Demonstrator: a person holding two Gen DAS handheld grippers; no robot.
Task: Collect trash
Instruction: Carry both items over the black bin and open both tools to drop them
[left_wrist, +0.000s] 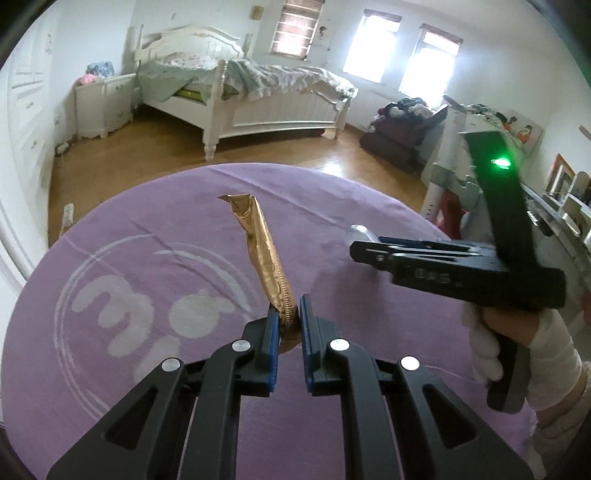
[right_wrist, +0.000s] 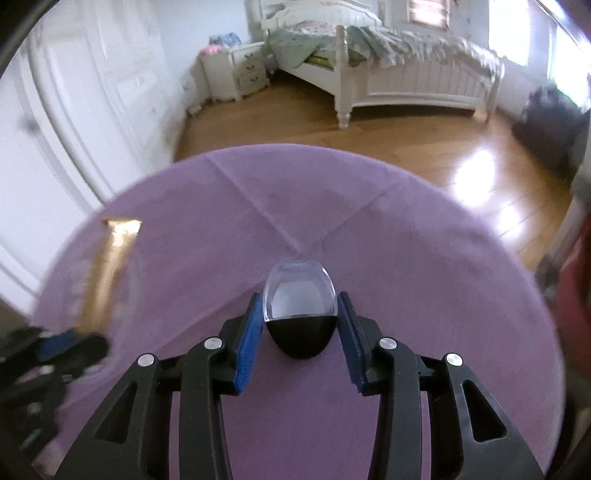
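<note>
Risk 1: the wrapper (left_wrist: 264, 254) slips out. The left gripper (left_wrist: 287, 325) has its jaws closed on one end only, at lower centre of the left wrist view; the rest of the strip stands free, up toward frame centre. A fast swing could pull the thin foil from the pads.

Risk 2: the cup (right_wrist: 300, 312) pops out. The right gripper (right_wrist: 300, 325) has its jaws against the cup's sides at centre of the right wrist view. The walls are curved and smooth, and the clear part looks thin. Too much squeeze may buckle it; too little may let it slide forward.

Risk 3: collision. In the left wrist view the right gripper sits at centre right, near the wrapper's free end. Bringing the two together could knock either item loose onto the counter (left_wrist: 155, 206).

Appearance:
- Wrapper: gold foil, long and narrow, creased, with a ridged seal edge and a torn, jagged far end.
- Cup: small, rounded, black base with a clear domed top. It is blurred; contents cannot be told.

Both items are over the purple cloth of the counter.
</note>
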